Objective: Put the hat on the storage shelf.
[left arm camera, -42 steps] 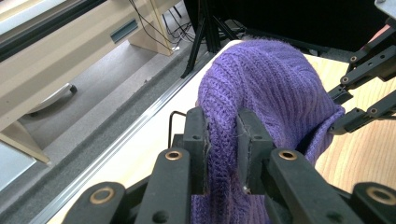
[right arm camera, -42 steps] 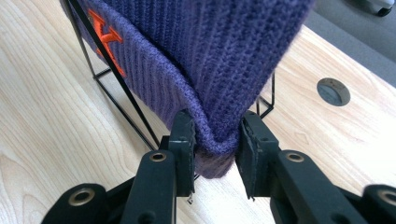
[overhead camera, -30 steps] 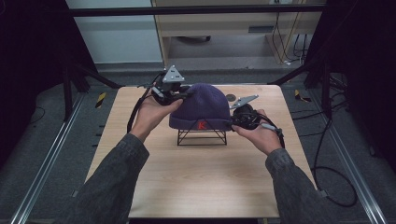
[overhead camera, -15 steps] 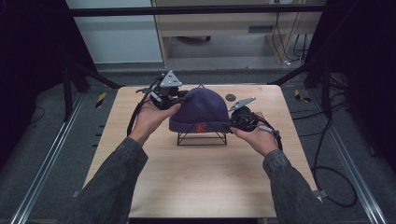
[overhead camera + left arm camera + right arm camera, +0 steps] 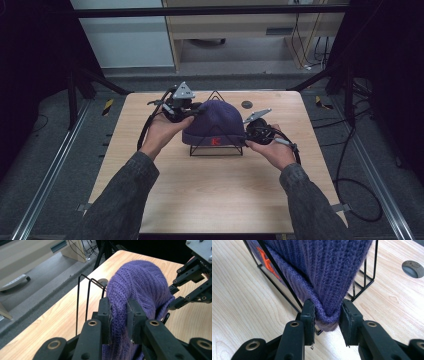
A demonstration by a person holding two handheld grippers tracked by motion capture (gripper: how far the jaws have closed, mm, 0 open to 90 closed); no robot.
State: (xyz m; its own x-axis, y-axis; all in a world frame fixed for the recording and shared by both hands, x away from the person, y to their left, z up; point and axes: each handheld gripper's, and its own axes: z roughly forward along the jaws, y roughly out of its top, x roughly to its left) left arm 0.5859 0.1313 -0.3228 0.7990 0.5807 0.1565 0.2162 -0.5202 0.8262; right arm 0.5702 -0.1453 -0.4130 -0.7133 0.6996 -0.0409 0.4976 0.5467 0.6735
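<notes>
High view: left gripper [image 5: 192, 112] and right gripper [image 5: 248, 134] are each pinching opposite edges of the purple hat [image 5: 215, 122], spreading it evenly over the wire stand [image 5: 216, 150].

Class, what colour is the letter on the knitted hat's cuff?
Orange-red letter on purple knitted hat; clearest in right gripper view.
</notes>
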